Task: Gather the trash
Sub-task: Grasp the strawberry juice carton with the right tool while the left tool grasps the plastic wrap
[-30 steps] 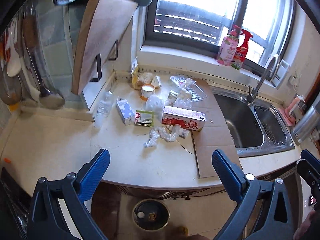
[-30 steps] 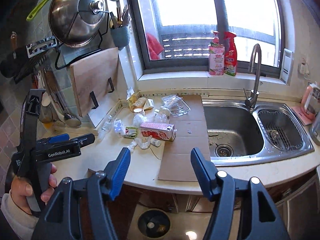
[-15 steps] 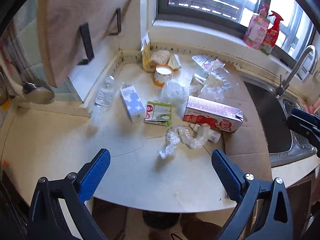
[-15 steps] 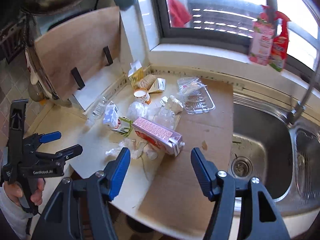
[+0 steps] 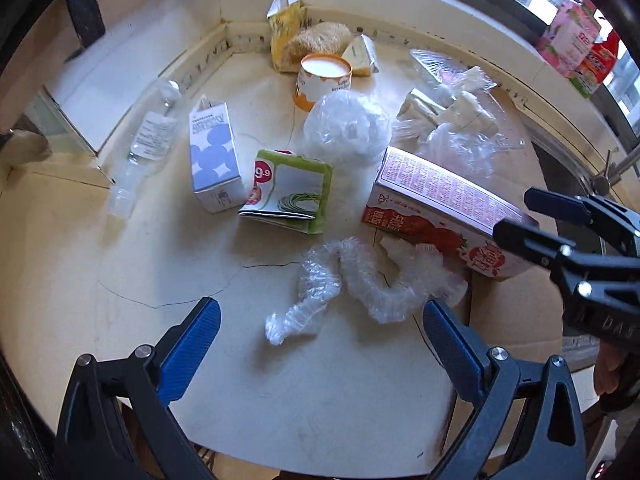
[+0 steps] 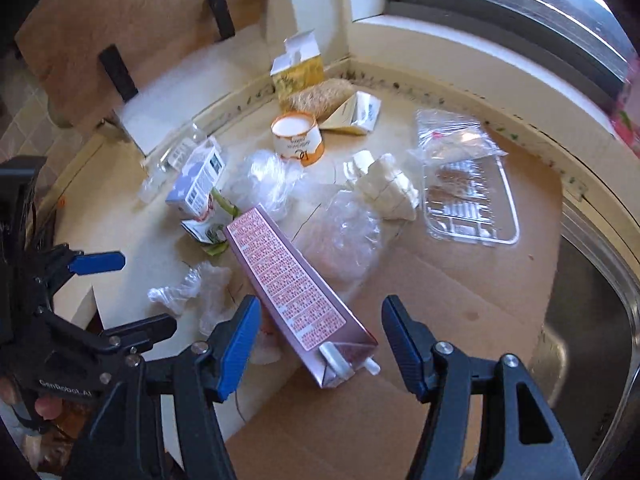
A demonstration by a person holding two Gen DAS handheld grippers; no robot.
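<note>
Both claws, left (image 5: 320, 322) and right (image 6: 316, 328), hung released above the bench (image 5: 120, 264). The pink carton (image 6: 296, 288) lay sideways, spout capped. The paper cup (image 5: 323, 80) stood lidded beside the clear tray (image 6: 468, 200).

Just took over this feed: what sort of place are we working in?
Most likely a home kitchen: a steel sink set in a worktop under a window, a cutting board against the wall.
</note>
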